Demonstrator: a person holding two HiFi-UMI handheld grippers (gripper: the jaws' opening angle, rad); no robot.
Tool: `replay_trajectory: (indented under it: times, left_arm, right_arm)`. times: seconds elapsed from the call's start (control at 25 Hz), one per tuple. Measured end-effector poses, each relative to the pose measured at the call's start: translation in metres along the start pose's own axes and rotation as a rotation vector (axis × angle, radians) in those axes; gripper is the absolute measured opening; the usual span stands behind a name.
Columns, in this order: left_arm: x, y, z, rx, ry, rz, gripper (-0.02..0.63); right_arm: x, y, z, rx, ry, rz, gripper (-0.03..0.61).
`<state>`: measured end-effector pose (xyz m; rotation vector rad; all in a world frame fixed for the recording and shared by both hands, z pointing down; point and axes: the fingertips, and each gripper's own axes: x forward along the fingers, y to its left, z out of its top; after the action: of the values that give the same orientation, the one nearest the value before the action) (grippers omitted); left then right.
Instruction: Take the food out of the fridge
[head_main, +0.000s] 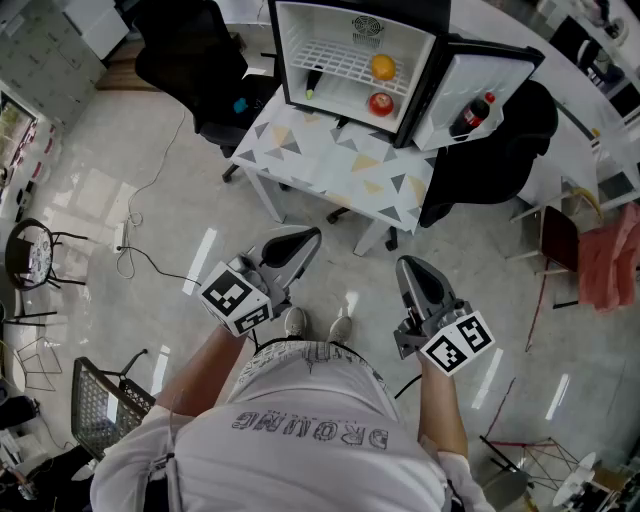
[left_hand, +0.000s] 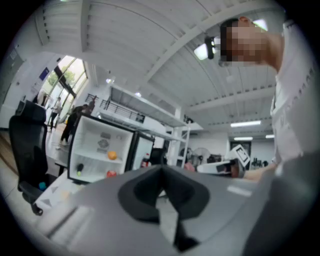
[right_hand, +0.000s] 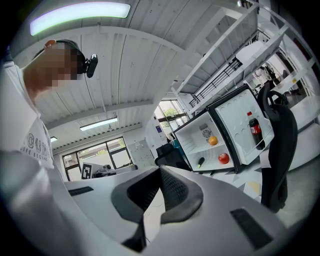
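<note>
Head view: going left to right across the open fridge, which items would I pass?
dark green-tipped item → orange → cola bottle, standing in the fridge door

The dark item (head_main: 313, 80) in the fridge (head_main: 291, 50) is indistinct, perhaps a bottle.

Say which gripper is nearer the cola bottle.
Right. In the head view the right gripper is below and slightly left of the cola bottle; the left gripper is much farther left.
</note>
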<state>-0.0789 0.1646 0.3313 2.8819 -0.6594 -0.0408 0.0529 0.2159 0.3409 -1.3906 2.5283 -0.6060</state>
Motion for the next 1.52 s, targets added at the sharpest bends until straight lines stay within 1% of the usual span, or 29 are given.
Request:
replay_trajectory:
  times: [0.32,0.44,0.72,1.16,1.32,1.52]
  left_arm:
    - [0.003,0.004,-0.002,-0.002,0.007,0.005,0.005]
    - [0.005,0.004,-0.002,-0.001,0.006,0.006,0.003]
    - [0.012,-0.001,-0.005,0.003,0.011,0.015,0.005]
    - [0.023,-0.019,-0.012,0.004,0.004,0.053,0.003]
    - [0.028,-0.027,-0.018,0.022,0.007,0.061,0.005]
    - [0.031,-0.032,-0.022,0.024,0.012,0.071,0.003]
  right_arm:
    - [0.005,-0.002,0.001,-0.043,0.011,-0.014,0.002]
    - [0.006,0.000,0.003,-0.059,0.010,-0.004,0.002]
    - [0.002,-0.010,0.003,-0.061,0.014,0.000,0.002]
    - [-0.014,-0.025,0.004,-0.067,0.040,0.043,0.002]
    - [-0.021,-0.032,0.002,-0.067,0.046,0.050,0.002]
    - [-0.026,-0.038,0.001,-0.072,0.052,0.055,0.002]
